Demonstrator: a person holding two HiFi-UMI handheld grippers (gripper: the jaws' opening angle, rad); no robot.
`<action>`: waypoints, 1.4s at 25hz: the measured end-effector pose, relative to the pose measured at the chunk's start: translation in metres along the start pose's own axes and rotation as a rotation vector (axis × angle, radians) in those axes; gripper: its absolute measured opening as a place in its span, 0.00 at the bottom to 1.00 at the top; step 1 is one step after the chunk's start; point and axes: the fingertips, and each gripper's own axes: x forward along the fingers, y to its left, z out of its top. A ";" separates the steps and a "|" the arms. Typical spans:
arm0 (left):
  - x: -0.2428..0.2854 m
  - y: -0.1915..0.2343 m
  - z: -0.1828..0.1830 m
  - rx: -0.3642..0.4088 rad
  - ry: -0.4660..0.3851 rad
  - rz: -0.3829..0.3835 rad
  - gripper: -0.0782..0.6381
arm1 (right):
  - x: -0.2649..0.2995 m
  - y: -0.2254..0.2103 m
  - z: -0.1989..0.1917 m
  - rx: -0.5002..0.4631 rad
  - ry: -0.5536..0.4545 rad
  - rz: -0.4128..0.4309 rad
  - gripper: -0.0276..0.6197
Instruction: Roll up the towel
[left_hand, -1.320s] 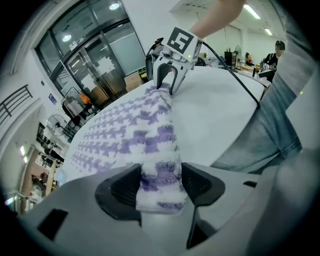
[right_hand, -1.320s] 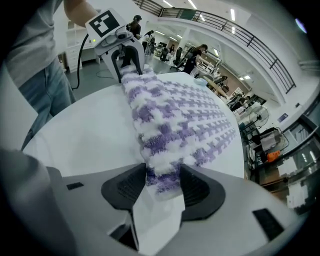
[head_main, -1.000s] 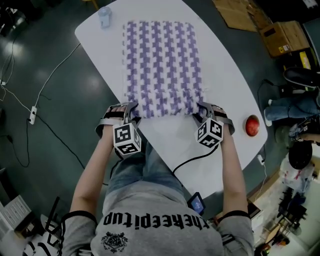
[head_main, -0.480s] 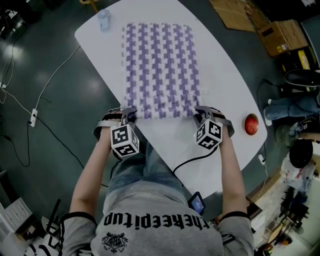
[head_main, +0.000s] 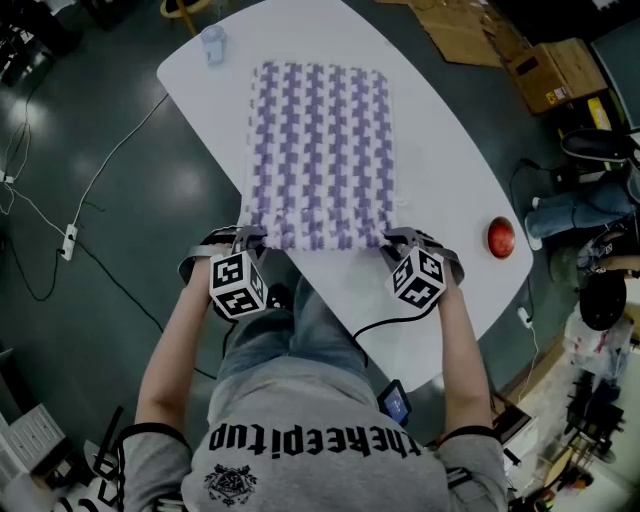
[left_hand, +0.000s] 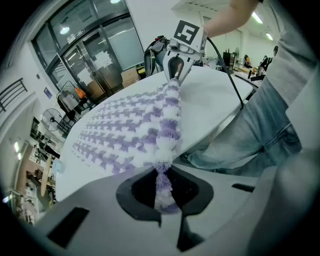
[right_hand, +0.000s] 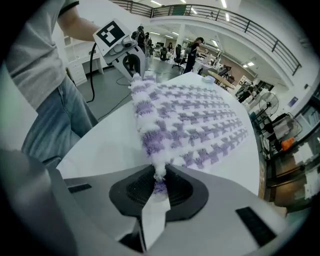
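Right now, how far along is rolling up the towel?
Barely started. Done: the left tool and right tool each pinch a near corner of the towel, their jaws having just been closing onto it. In hand: the near edge looks raised off the table between them. Left: the whole roll; no turn shows yet and the rest of the towel lies flat.

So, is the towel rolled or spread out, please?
Spread out: the towel lies flat, with only its near edge pinched up.
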 end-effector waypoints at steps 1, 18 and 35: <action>-0.003 -0.006 -0.002 0.001 -0.002 -0.011 0.17 | -0.003 0.008 0.000 0.010 -0.003 0.008 0.12; -0.037 -0.024 -0.017 -0.070 -0.083 -0.191 0.17 | -0.032 0.040 0.019 0.170 0.014 -0.018 0.13; -0.003 0.094 -0.005 -0.119 -0.048 -0.273 0.17 | -0.007 -0.085 0.049 0.235 0.018 -0.028 0.14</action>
